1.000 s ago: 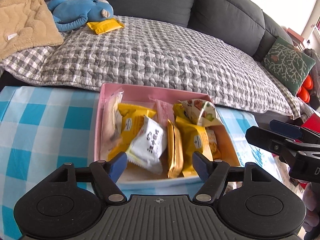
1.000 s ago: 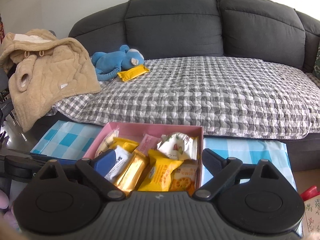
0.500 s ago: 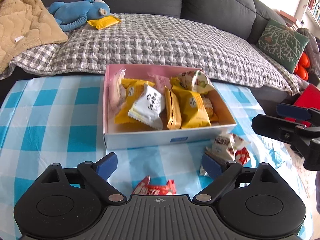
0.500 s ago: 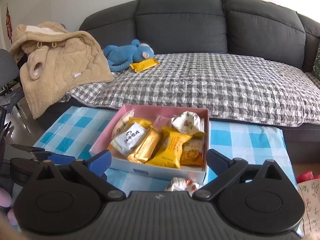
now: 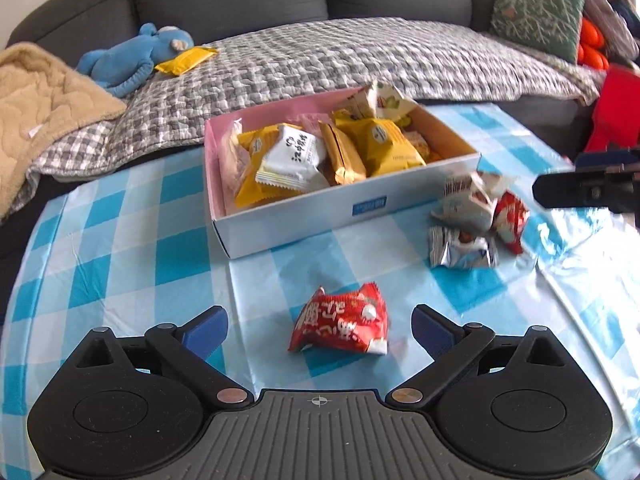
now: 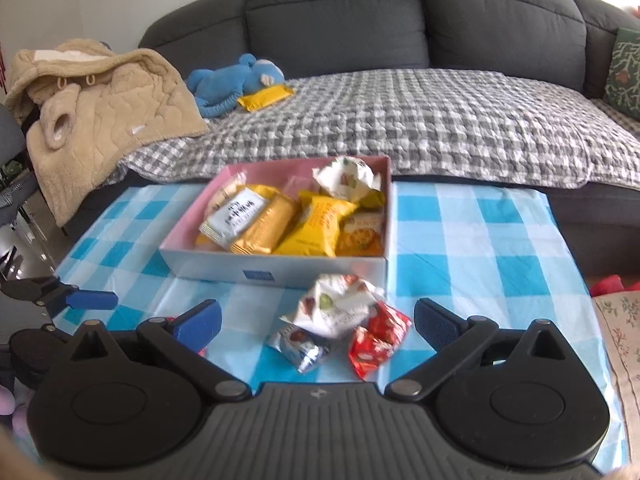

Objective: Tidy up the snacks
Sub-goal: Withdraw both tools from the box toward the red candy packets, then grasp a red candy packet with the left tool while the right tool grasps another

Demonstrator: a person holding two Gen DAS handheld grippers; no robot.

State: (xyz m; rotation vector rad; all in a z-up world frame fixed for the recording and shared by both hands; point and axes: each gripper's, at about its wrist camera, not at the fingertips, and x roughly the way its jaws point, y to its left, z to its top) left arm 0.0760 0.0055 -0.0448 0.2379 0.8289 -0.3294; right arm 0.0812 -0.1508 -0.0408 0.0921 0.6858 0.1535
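Note:
A pink-lined box [image 5: 296, 216] [image 6: 276, 270] filled with yellow, gold and white snack packets stands on the blue checked tablecloth. My left gripper [image 5: 319, 326] is open and empty, with a red snack packet [image 5: 342, 322] lying between its fingers. My right gripper [image 6: 318, 320] is open and empty above a small pile of loose packets: white [image 6: 340, 306], silver [image 6: 300, 346] and red [image 6: 378, 338]. The pile also shows in the left wrist view [image 5: 476, 216]. A yellow packet [image 6: 265, 97] lies on the sofa by a blue plush toy [image 6: 234, 80].
The tablecloth [image 5: 120, 264] covers a low table in front of a grey sofa [image 6: 400, 32] with a checked blanket. A beige fleece garment [image 6: 96, 96] hangs at the sofa's left end. A green cushion [image 5: 536, 12] and red things lie at the right.
Both grippers have pulled back from the box toward the table's near edge. The loose packets in front of the box have come into view between the fingers.

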